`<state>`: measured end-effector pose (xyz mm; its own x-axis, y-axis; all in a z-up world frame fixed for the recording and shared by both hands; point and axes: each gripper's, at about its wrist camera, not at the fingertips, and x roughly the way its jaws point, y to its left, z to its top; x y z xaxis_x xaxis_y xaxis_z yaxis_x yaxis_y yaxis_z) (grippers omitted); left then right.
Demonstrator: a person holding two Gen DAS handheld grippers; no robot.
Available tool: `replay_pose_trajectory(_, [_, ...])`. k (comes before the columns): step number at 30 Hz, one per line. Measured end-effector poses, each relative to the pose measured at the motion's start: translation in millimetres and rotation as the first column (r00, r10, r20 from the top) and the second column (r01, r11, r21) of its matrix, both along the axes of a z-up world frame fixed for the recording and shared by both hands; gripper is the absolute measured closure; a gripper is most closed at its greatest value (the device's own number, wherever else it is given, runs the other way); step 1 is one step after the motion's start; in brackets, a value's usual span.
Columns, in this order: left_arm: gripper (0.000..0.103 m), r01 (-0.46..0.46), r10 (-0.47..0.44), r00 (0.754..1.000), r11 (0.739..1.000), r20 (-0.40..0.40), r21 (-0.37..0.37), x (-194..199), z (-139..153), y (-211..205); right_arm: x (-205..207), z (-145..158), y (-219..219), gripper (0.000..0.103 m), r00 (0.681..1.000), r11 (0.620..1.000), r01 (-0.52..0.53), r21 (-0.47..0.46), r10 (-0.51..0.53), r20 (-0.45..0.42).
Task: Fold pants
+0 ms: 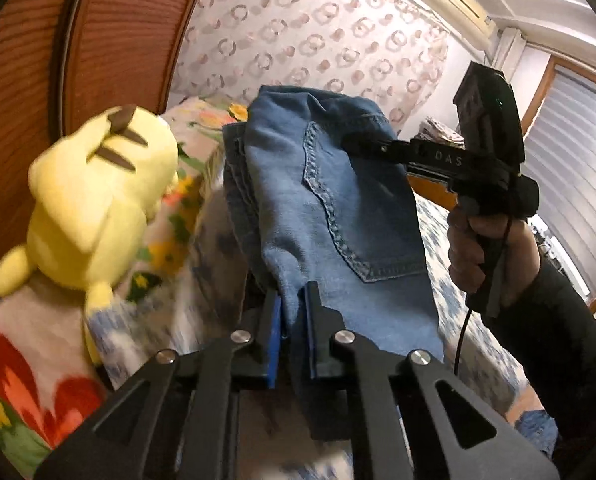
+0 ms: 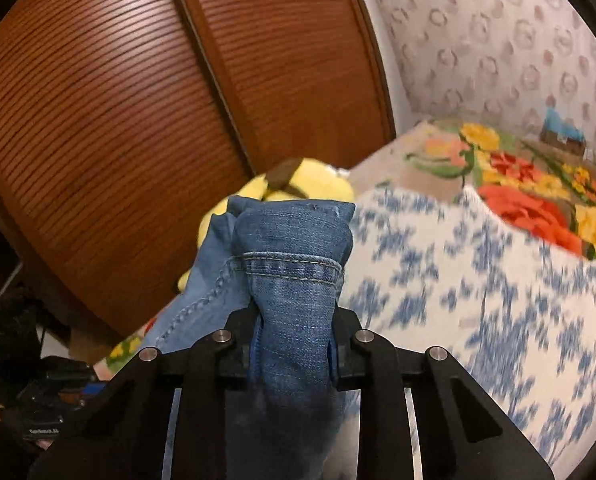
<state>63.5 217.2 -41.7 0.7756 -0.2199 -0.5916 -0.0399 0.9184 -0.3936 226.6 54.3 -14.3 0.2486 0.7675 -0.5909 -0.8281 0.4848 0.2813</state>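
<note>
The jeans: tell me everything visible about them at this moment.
The jeans are mid-blue denim, faded in places, with a back pocket outlined in double stitching facing the left wrist camera. They are bunched and lifted off the bed, not laid flat. The left gripper is shut on a thin edge of fabric; the right gripper is clamped on a thicker wad showing a stitched hem or band. A yellow plush toy sits just beside them; contact with it is unclear.

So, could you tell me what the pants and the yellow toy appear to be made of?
The pants look like blue denim: faded weave, doubled pocket stitching. The yellow toy seems to be soft matte plush, going by its rounded, stuffed shape, though blur hides the texture.
</note>
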Motion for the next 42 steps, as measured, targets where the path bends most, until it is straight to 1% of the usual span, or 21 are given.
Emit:
replay_pose_trajectory(3, [0.098, 0.024, -0.025, 1.0, 0.998, 0.004, 0.06, 34.5, 8.1, 11.0, 26.4, 1.4, 9.6, 0.081, 0.999, 0.999, 0.031, 0.023, -0.031, -0.009])
replay_pose_trajectory(7, [0.098, 0.036, -0.037, 0.999, 0.991, 0.001, 0.127, 77.5, 15.9, 22.8, 68.7, -3.1, 24.7, 0.081, 0.998, 0.998, 0.067, 0.016, -0.067, -0.002])
replay_pose_trajectory(9, [0.098, 0.042, -0.043, 0.999, 0.989, 0.004, 0.14, 98.5, 17.2, 28.5, 91.0, -4.1, 31.1, 0.081, 0.996, 0.996, 0.087, 0.012, -0.087, 0.007])
replay_pose_trajectory(12, [0.098, 0.046, -0.046, 0.999, 0.985, -0.001, 0.169, 125.9, 16.2, 34.3, 114.3, -4.0, 32.7, 0.08, 0.993, 0.993, 0.112, 0.034, -0.113, 0.019])
replay_pose_trajectory(14, [0.098, 0.047, -0.045, 0.999, 0.983, -0.015, 0.176, 142.0, 11.9, 38.7, 131.1, -7.5, 36.2, 0.079, 0.991, 0.991, 0.135, 0.02, -0.135, 0.011])
replay_pose_trajectory(15, [0.098, 0.046, -0.042, 0.999, 0.983, -0.028, 0.18, 150.1, 7.9, 40.7, 139.5, -10.3, 38.6, 0.077, 0.989, 0.989, 0.148, 0.003, -0.148, 0.006])
replay_pose_trajectory(17, [0.098, 0.055, -0.046, 0.997, 0.982, -0.058, 0.182, 158.9, -2.3, 43.0, 151.6, -16.3, 41.6, 0.067, 0.985, 0.984, 0.171, -0.043, -0.171, 0.012])
replay_pose_trajectory(20, [0.097, 0.059, -0.044, 0.996, 0.981, -0.082, 0.184, 158.8, -15.2, 43.2, 164.9, -30.4, 43.0, 0.055, 0.985, 0.973, 0.166, -0.158, -0.17, -0.012])
replay_pose_trajectory(21, [0.097, 0.056, -0.042, 0.996, 0.982, -0.082, 0.183, 158.3, -16.4, 43.2, 165.6, -30.7, 41.5, 0.052, 0.986, 0.973, 0.163, -0.165, -0.166, -0.002])
replay_pose_trajectory(23, [0.096, 0.048, -0.034, 0.996, 0.984, -0.083, 0.171, 156.0, -18.9, 44.2, 161.3, -25.5, 35.7, 0.047, 0.986, 0.973, 0.165, -0.16, -0.158, 0.053])
replay_pose_trajectory(25, [0.095, 0.041, -0.027, 0.996, 0.984, -0.084, 0.174, 155.3, -21.0, 43.7, 154.4, -17.7, 32.2, 0.046, 0.978, 0.969, 0.186, -0.161, -0.168, 0.121])
replay_pose_trajectory(27, [0.095, 0.04, -0.026, 0.997, 0.983, -0.078, 0.178, 153.9, -21.3, 42.2, 148.8, -11.8, 33.0, 0.046, 0.971, 0.97, 0.186, -0.156, -0.157, 0.177])
replay_pose_trajectory(29, [0.095, 0.036, -0.021, 0.997, 0.982, -0.079, 0.186, 153.4, -21.6, 41.3, 145.3, -9.5, 36.3, 0.059, 0.963, 0.967, 0.193, -0.166, -0.155, 0.219])
replay_pose_trajectory(31, [0.095, 0.031, -0.015, 0.997, 0.98, -0.081, 0.198, 154.0, -21.3, 39.8, 151.5, -10.9, 42.8, 0.067, 0.965, 0.967, 0.19, -0.17, -0.151, 0.216])
replay_pose_trajectory(32, [0.094, 0.027, -0.011, 0.997, 0.978, -0.081, 0.205, 154.1, -21.2, 38.5, 154.3, -14.2, 45.6, 0.069, 0.964, 0.963, 0.196, -0.183, -0.155, 0.214])
replay_pose_trajectory(35, [0.093, 0.019, -0.002, 0.997, 0.977, -0.076, 0.214, 153.6, -19.6, 37.2, 169.2, -30.8, 50.1, 0.07, 0.967, 0.949, 0.215, -0.229, -0.173, 0.189])
replay_pose_trajectory(36, [0.092, 0.011, 0.007, 0.997, 0.975, -0.079, 0.222, 152.8, -17.7, 35.8, 171.8, -34.1, 46.7, 0.07, 0.967, 0.949, 0.221, -0.223, -0.184, 0.174])
replay_pose_trajectory(39, [0.091, -0.008, 0.025, 0.997, 0.972, -0.068, 0.237, 145.1, -7.1, 33.0, 164.3, -28.8, 33.8, 0.07, 0.966, 0.954, 0.231, -0.193, -0.201, 0.163])
replay_pose_trajectory(40, [0.088, -0.006, 0.021, 0.998, 0.97, -0.06, 0.241, 140.8, -1.9, 31.2, 158.8, -25.3, 27.6, 0.07, 0.963, 0.952, 0.237, -0.193, -0.205, 0.173])
replay_pose_trajectory(41, [0.081, -0.009, 0.022, 0.999, 0.969, -0.049, 0.246, 135.9, 4.0, 29.7, 151.8, -21.2, 21.3, 0.07, 0.961, 0.952, 0.241, -0.188, -0.207, 0.182])
replay_pose_trajectory(42, [0.078, -0.015, 0.024, 0.999, 0.966, -0.034, 0.257, 129.1, 11.7, 26.5, 142.2, -16.0, 9.8, 0.07, 0.96, 0.956, 0.241, -0.169, -0.209, 0.187])
